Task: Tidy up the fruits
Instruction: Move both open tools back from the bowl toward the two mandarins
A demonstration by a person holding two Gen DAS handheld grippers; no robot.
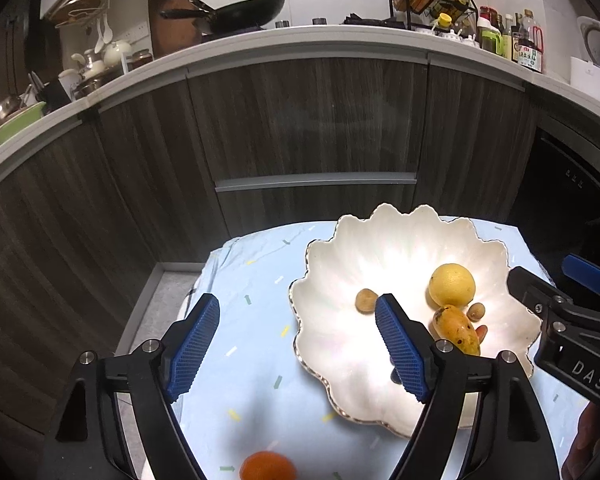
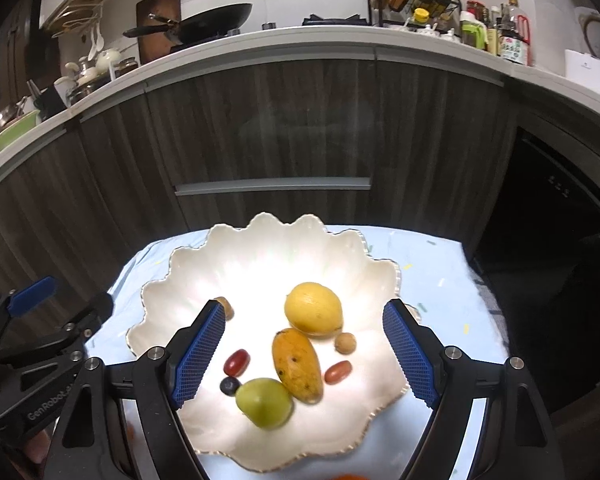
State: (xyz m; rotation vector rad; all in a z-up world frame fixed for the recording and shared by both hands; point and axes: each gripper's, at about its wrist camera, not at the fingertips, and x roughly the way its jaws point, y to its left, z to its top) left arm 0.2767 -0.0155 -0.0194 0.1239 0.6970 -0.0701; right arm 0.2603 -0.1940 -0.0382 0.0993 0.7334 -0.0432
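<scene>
Both grippers tilt downward, left gripper (image 1: 298, 350) and right gripper (image 2: 304, 354) spread wide, holding nothing. The scalloped white bowl (image 2: 260, 248), frame centre, holds lemon (image 2: 313, 309), mango (image 2: 296, 364), green fruit (image 2: 265, 402).

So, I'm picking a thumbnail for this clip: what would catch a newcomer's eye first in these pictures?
The brightly lit white scalloped bowl on the pale blue cloth draws the eye first, glowing against the dark wood cabinets. Inside it, the big yellow citrus sits mid-bowl, with an orange mango just in front and a green fruit nearest the camera. An orange lies alone on the cloth outside the bowl.
</scene>
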